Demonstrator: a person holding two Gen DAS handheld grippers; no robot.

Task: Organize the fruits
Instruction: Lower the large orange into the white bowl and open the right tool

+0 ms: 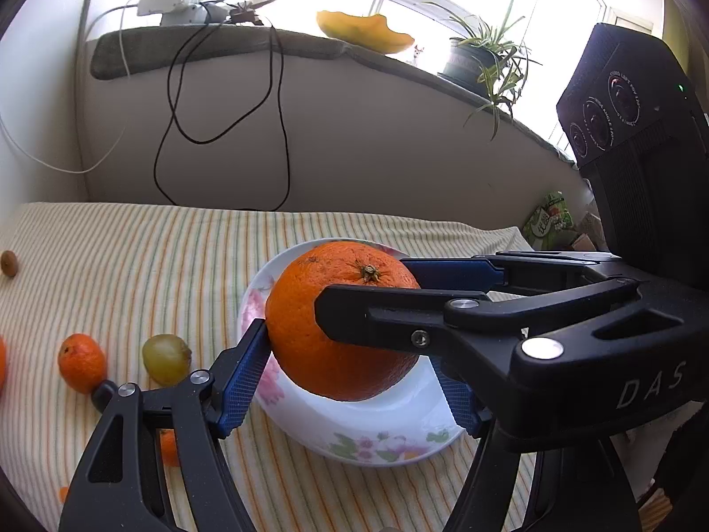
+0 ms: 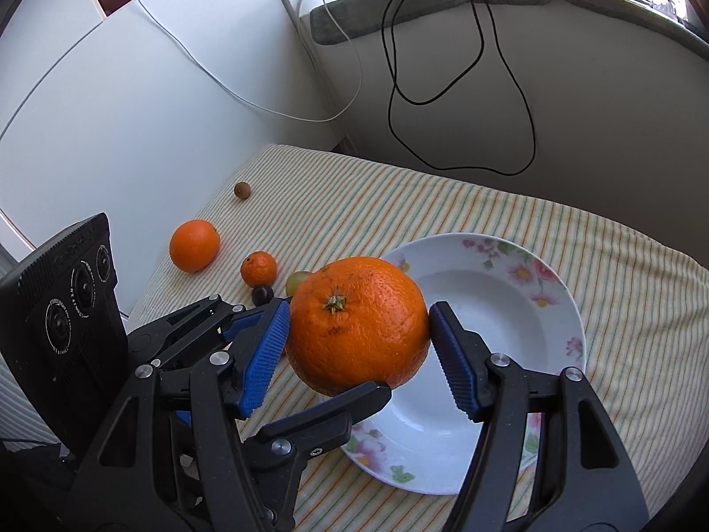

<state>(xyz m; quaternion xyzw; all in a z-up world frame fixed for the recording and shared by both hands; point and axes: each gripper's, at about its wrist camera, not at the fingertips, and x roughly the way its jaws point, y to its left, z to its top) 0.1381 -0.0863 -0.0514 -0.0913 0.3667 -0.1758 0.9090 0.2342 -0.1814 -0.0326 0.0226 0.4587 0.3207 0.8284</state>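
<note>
A large orange (image 1: 341, 319) (image 2: 356, 326) hangs just above the near-left rim of a white flowered plate (image 1: 376, 434) (image 2: 487, 292). Both grippers close on it: the left gripper (image 1: 354, 377) with blue pads at its left and lower right, the right gripper (image 2: 359, 354) with blue pads on both sides. In the left wrist view the right gripper's black fingers cross in front of the orange. On the striped cloth lie a second orange (image 2: 194, 245), a small mandarin (image 1: 82, 362) (image 2: 259, 269), a green grape (image 1: 166, 358) (image 2: 296, 281) and a dark grape (image 2: 262, 295).
A small brown fruit (image 1: 9, 263) (image 2: 242, 189) lies far back on the cloth. The striped cloth (image 1: 155, 257) covers the table, against a wall with hanging black cables (image 2: 465, 88). A windowsill holds a potted plant (image 1: 483, 62) and a yellow object (image 1: 363, 29).
</note>
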